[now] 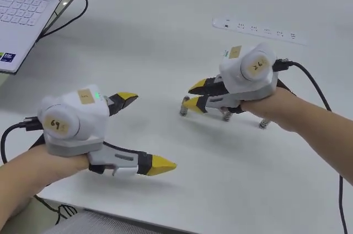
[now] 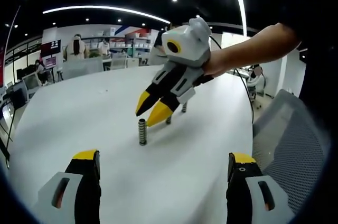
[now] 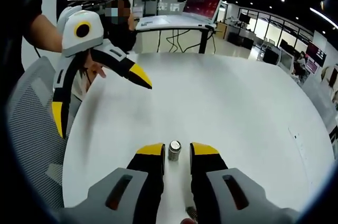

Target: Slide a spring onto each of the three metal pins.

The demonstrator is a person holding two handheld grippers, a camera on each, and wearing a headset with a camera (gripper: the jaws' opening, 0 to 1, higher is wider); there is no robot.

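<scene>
Right gripper [image 1: 191, 95] jaws narrowly parted, spring [image 3: 174, 150] upright between tips; left gripper [image 1: 151, 130] wide open, empty. Risk: uneven squeeze topples spring or flicks it away.

On the counter [image 1: 165, 41] my left tongs [image 1: 148, 130] sit near left and my right tongs [image 1: 192, 95] farther right, tips pointing left. The first pin [image 1: 184, 107], with a spring [image 2: 142, 133] on it, stands just before those tips. The second pin [image 1: 226, 115] and third pin [image 1: 265, 123] follow rightward under my hand. A laptop [image 1: 22, 2] lies far left, and a power strip [image 1: 259, 30] lies behind on the right.
</scene>
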